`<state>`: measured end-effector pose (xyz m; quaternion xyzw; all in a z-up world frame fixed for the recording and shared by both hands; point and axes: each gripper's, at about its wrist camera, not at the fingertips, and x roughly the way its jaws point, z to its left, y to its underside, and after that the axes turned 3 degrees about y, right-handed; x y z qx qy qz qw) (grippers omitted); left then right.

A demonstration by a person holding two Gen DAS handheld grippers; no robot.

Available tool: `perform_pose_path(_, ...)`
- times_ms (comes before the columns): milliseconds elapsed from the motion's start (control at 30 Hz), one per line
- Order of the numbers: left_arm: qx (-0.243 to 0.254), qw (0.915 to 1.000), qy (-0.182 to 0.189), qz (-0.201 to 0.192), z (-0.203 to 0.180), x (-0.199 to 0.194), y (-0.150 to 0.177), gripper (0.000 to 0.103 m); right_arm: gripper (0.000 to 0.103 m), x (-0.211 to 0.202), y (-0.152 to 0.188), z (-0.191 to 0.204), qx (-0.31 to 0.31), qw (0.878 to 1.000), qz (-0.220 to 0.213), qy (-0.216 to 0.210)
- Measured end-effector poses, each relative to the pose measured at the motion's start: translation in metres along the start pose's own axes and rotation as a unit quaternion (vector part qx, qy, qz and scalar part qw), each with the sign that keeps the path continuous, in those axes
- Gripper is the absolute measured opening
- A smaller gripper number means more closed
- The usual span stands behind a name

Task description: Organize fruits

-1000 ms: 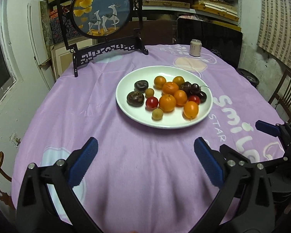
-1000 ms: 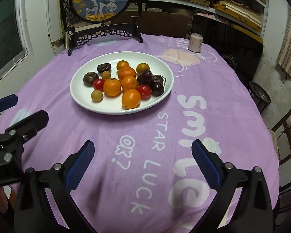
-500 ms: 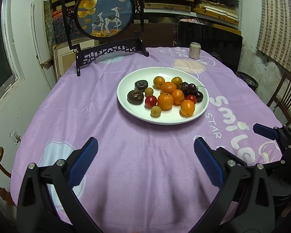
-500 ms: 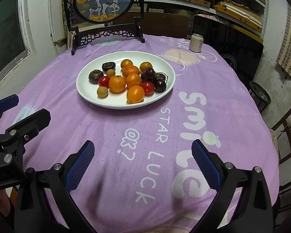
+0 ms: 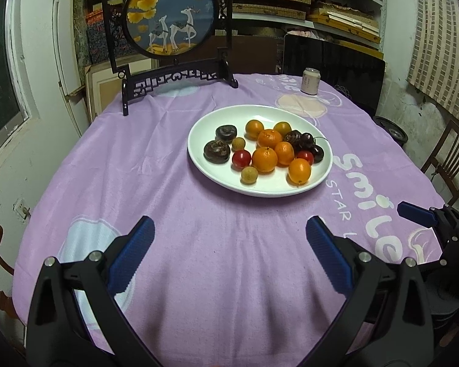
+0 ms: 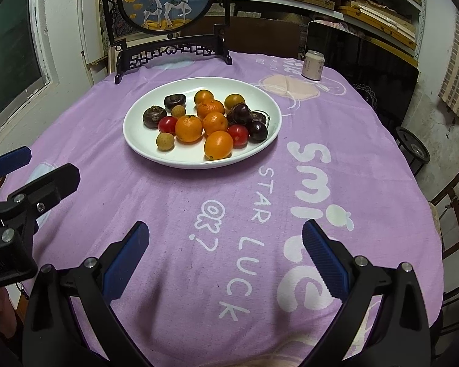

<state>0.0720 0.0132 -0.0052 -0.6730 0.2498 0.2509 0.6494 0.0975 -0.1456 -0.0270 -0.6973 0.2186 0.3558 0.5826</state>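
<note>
A white plate point(image 5: 217, 171) point(image 6: 143, 150) sits mid-table on the purple cloth. It holds several oranges point(image 5: 264, 159) point(image 6: 218, 144), two red cherry tomatoes point(image 5: 241, 158) point(image 6: 238, 135), dark round fruits point(image 5: 216, 151) point(image 6: 154, 117), dark cherries point(image 5: 317, 153) point(image 6: 258, 131) and small tan longans point(image 5: 249, 175) point(image 6: 165, 141). My left gripper point(image 5: 229, 253) is open and empty, low over the cloth well short of the plate. My right gripper point(image 6: 225, 252) is open and empty, beside it to the right. Each gripper shows at the edge of the other's view.
A framed round deer picture on a black stand point(image 5: 171, 27) point(image 6: 168, 3) stands at the table's far edge. A small can point(image 5: 310, 81) point(image 6: 313, 65) stands at the far right. Wooden chairs point(image 5: 446, 159) point(image 6: 456, 208) flank the table's right side; shelves line the back wall.
Both grippers have pulled back and risen a little from the plate, so it looks smaller and farther. Jaws stay open. The fruits have not moved.
</note>
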Motion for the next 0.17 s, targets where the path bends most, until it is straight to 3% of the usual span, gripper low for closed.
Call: perform_pose_path(167,-0.008,0.9999,0.006,0.006,0.0025,0.0021,-0.0002,0.101,0.100,0.0012,0.0003,-0.0009,0.002,1.000,0.001,0.000)
